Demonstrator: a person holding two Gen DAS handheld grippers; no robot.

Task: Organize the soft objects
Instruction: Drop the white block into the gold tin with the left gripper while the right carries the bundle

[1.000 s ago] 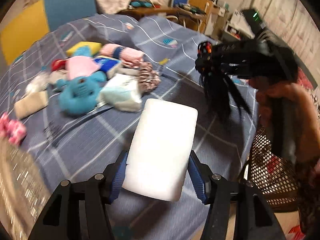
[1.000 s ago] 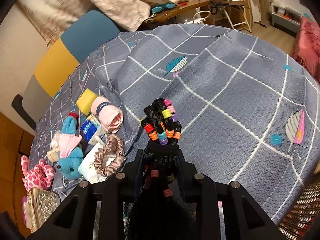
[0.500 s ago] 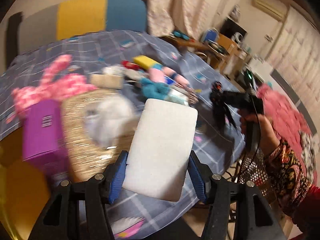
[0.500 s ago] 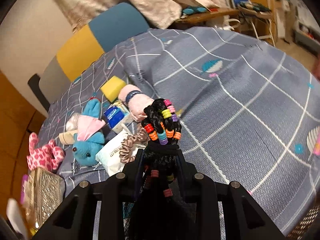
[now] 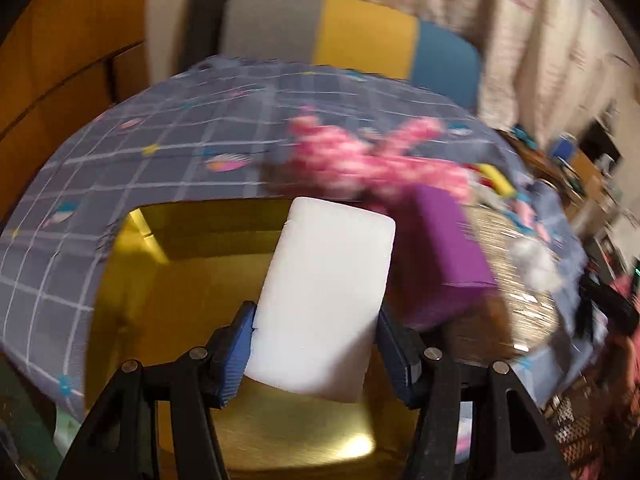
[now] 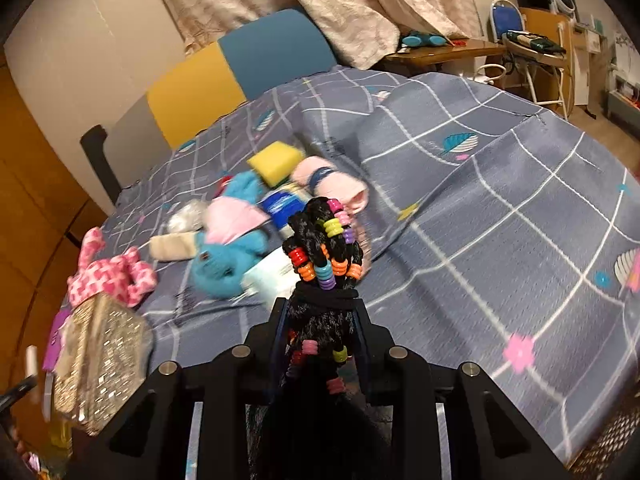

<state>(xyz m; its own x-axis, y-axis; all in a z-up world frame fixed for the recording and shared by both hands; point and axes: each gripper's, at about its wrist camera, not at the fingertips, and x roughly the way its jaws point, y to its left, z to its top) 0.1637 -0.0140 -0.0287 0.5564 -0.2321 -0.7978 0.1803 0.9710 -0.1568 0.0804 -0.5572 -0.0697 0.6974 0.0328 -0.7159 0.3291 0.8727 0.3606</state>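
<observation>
**Listener:** While you hold the rig there, what does each camera show, starting on the left?

**Operator:** My left gripper (image 5: 314,344) is clamped on a white foam block (image 5: 324,292), its blue pads (image 5: 236,354) pressing the block's two long sides. I take that block as my landmark. Directly below and behind it lies a yellow box (image 5: 192,300), open and dim inside. Just right of the block is a purple box (image 5: 440,256), blurred. Beyond the block, a pink patterned plush (image 5: 372,160) lies on the grey checked bedspread (image 5: 120,152). Further right sits a glittery gold basket (image 5: 516,280) with a white fluffy ball (image 5: 536,264) at its rim.

**Listener:** And the other hand?

**Operator:** My right gripper (image 6: 320,320) is squeezed tight around a black hair bundle (image 6: 324,256) threaded with coloured beads; it stands up from between the fingers. Left of the bundle, on the bedspread, a blue plush (image 6: 228,256) lies, with a yellow sponge (image 6: 276,160) and a pink rolled cloth (image 6: 332,180) beyond it.
</observation>
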